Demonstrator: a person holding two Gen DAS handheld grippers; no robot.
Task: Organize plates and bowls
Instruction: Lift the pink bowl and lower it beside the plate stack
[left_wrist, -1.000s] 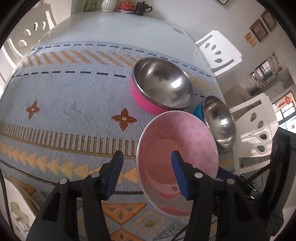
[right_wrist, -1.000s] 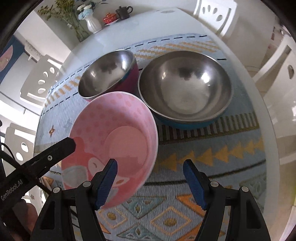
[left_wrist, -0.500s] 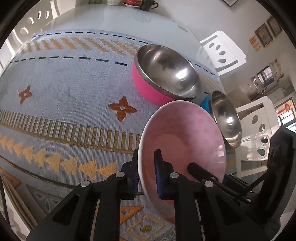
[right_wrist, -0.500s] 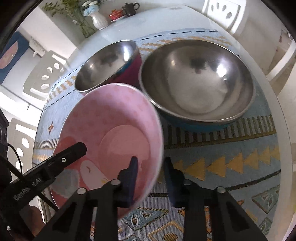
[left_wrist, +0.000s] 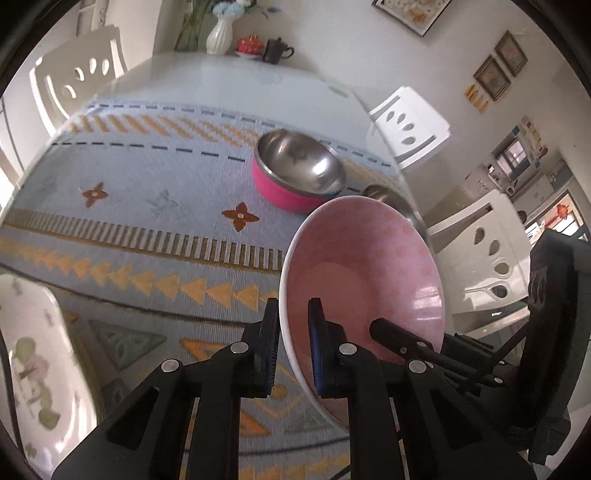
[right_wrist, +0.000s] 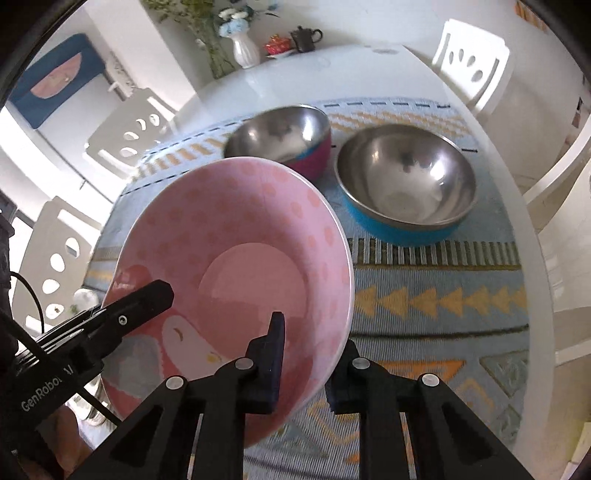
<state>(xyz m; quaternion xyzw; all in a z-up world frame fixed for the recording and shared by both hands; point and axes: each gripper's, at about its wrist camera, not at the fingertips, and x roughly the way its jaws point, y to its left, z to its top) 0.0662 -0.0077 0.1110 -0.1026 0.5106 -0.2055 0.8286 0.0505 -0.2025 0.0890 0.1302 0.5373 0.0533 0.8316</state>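
- Setting: home dining room.
- White dining table (left_wrist: 236, 79), patterned woven mat (left_wrist: 147, 206) across it.
- White cut-out-back chairs (left_wrist: 408, 129) round the table, upper left and right of frame.
- Vase of flowers (right_wrist: 243, 50), dark teapot (right_wrist: 304, 37) at far table edge, top centre.
- Framed pictures (left_wrist: 496, 72) on wall, upper right.

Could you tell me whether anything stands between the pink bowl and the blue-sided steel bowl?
Nothing visible does. The pink bowl, held by both tools, hangs tilted over bare patterned mat, and the blue-sided steel bowl sits open and empty beyond.
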